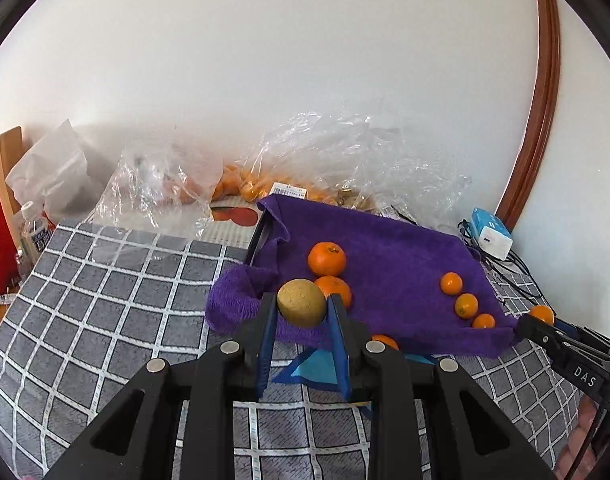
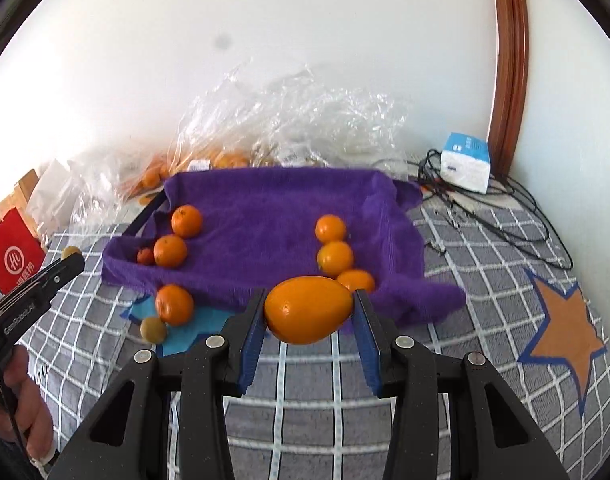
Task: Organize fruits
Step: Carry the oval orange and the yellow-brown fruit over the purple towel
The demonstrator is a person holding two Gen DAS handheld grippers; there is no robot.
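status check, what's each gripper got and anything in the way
Left gripper shut on brown fruit. Right gripper shut on oval orange fruit. Purple towel ahead, oranges in two groups on it, middle bare. Nothing blocking.

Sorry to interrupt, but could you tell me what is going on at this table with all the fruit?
A person is sorting fruit with a handheld tool in each hand. The left tool is shut on a small brownish-yellow fruit, and the right tool is shut on an oval orange fruit, both held above the checked tablecloth. On the purple towel, larger mandarins sit at one side and smaller orange fruits at the other.
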